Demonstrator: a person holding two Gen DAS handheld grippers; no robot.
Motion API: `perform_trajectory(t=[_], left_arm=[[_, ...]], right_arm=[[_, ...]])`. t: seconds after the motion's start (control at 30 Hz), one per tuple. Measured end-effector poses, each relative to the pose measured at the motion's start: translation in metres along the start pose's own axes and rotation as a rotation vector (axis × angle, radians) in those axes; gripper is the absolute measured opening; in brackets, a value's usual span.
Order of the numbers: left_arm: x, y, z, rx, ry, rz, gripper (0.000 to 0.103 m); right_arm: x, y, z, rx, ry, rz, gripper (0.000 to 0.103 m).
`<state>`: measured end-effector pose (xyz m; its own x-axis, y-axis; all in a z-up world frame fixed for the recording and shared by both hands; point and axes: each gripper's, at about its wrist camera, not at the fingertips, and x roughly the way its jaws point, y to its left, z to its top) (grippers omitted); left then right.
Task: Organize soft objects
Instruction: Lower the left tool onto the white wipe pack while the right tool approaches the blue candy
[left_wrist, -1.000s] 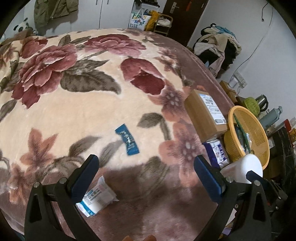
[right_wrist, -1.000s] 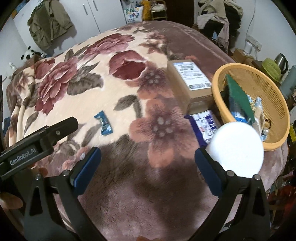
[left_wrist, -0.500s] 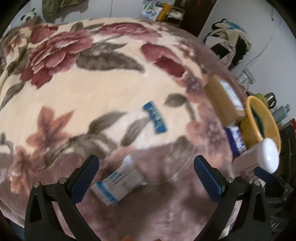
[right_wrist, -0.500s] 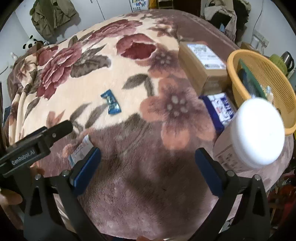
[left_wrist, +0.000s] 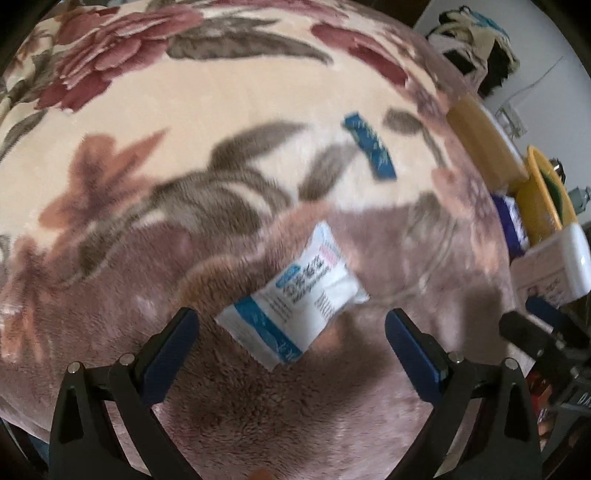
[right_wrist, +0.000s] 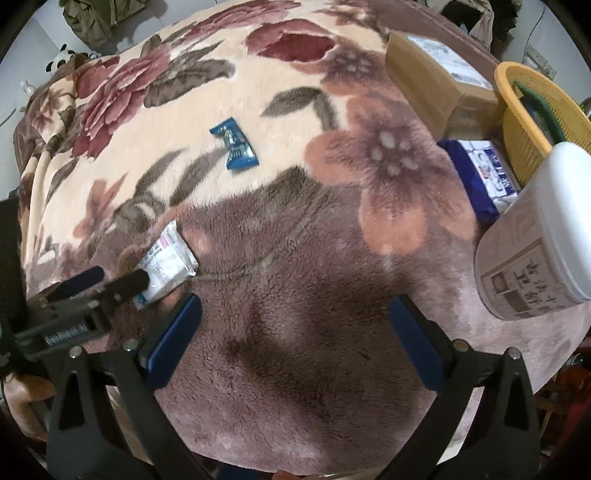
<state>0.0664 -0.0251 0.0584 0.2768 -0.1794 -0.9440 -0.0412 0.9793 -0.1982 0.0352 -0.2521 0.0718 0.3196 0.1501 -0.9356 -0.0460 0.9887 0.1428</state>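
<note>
A white and blue soft packet (left_wrist: 295, 301) lies on the flowered blanket (left_wrist: 147, 155), between and just ahead of my open left gripper (left_wrist: 291, 332). It also shows in the right wrist view (right_wrist: 168, 264), with the left gripper's fingers (right_wrist: 125, 282) at its near end. A small blue sachet (left_wrist: 371, 146) lies further out on the blanket, also in the right wrist view (right_wrist: 234, 144). My right gripper (right_wrist: 295, 332) is open and empty above bare blanket.
At the right stand a white-lidded tub (right_wrist: 535, 254), a blue and white pack (right_wrist: 487, 173), a yellow mesh basket (right_wrist: 532, 110) holding several items, and a cardboard box (right_wrist: 432, 74). The blanket's edge drops off at the near side.
My left gripper has moved forward and down to the white packet, which now sits between its open fingers. My right gripper has lowered a little toward the blanket.
</note>
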Motion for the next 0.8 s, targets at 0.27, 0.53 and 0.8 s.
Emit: perform_trajectory(t=[0.27,0.53,0.8], left_arm=[[0.025,-0.019,-0.009,0.167,0.04,0.066,0.087],[0.04,-0.031,-0.006,0.249,0.047,0.114,0.065],[0.004,-0.001,0.01,0.011,-0.095,0.008,0.056]], right_arm=[[0.017,-0.003,0.004,0.01,0.03,-0.002,0.102],[0.031,-0.001,0.005,0.011,0.056,0.01,0.102],[0.04,0.006,0.013,-0.004,0.066,0.022,0.102]])
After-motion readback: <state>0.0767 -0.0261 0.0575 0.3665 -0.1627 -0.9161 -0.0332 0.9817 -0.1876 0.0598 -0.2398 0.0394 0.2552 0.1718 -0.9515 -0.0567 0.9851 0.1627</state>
